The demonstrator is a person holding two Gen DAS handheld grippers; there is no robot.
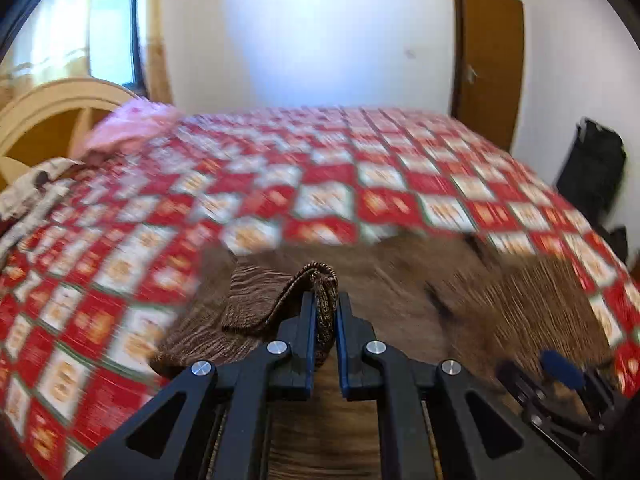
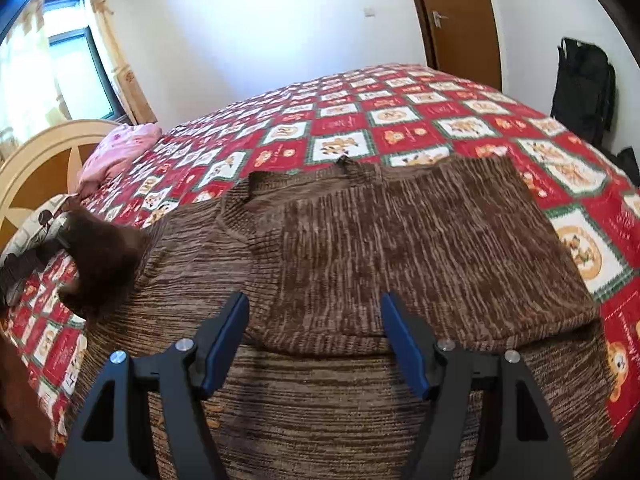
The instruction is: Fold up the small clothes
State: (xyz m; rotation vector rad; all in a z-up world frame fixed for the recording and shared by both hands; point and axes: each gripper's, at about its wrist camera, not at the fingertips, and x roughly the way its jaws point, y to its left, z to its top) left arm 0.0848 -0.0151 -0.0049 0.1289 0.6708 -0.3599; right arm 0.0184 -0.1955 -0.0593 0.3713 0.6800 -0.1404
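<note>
Brown sweater (image 2: 400,248) on quilt (image 2: 440,120), left tongs (image 1: 325,312) clenched on its edge, right tongs (image 2: 316,340) released above.

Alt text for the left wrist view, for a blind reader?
The left gripper is shut on a raised fold of a brown knit sweater lying on a red-and-white checked bedspread. The picture is motion-blurred; a wooden door stands behind.

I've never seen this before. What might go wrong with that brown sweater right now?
1. The left gripper pinches only a thin bunched edge of the sweater; it may slip out mid-fold.
2. The left view is blurred, which suggests fast motion; that could drag the flat part askew on the quilt.
3. The right gripper is open above the sweater, pinning nothing, so the cloth may shift.
</note>
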